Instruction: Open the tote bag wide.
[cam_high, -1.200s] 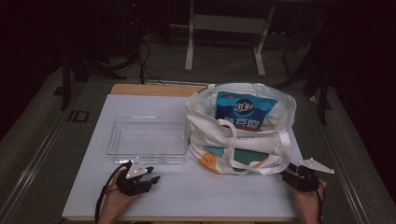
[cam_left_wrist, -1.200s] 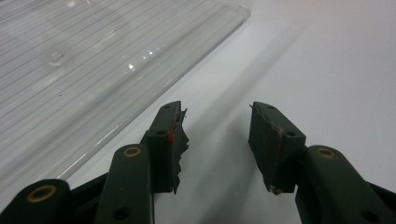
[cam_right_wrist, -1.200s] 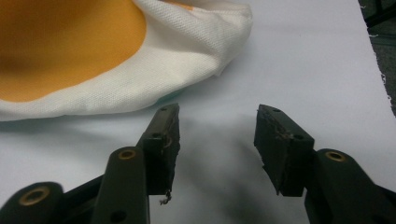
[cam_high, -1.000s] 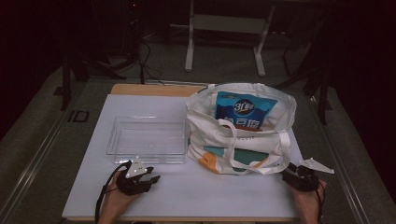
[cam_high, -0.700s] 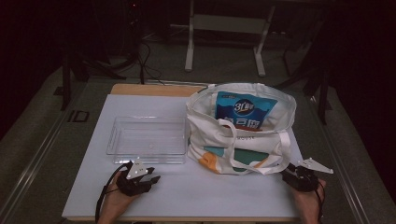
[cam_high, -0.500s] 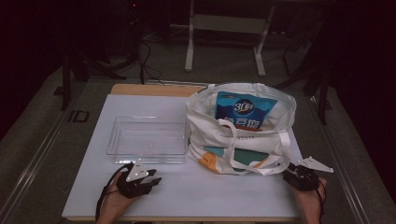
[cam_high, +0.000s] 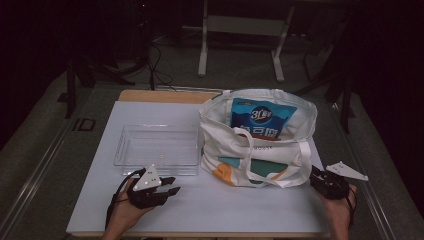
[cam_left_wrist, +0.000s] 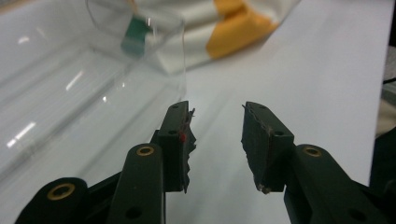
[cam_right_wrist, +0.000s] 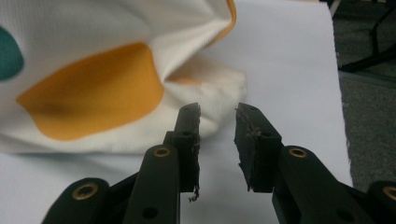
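Observation:
A white tote bag (cam_high: 257, 150) with orange and teal patches stands on the white table (cam_high: 220, 210); a blue packet (cam_high: 262, 120) sticks out of its top. My left gripper (cam_high: 170, 188) hovers near the front left, by the near wall of a clear plastic tray (cam_high: 157, 147). In the left gripper view the left gripper (cam_left_wrist: 217, 109) is open with nothing between its jaws, which have narrowed a little. My right gripper (cam_high: 314, 176) is at the bag's front right corner. In the right gripper view the right gripper (cam_right_wrist: 217, 109) is open, its jaws have just been closing on nothing, and the bag (cam_right_wrist: 93, 84) lies just ahead.
The tray stands left of the bag and touches it. A wooden board edge (cam_high: 165, 95) shows behind the white table top. The table's right edge (cam_right_wrist: 338, 93) drops to a dark floor close beside my right gripper. A metal stand (cam_high: 240, 30) is far behind.
Both grippers have lifted slightly off the table. The right jaws have drawn closer together. The bag and the tray have not moved.

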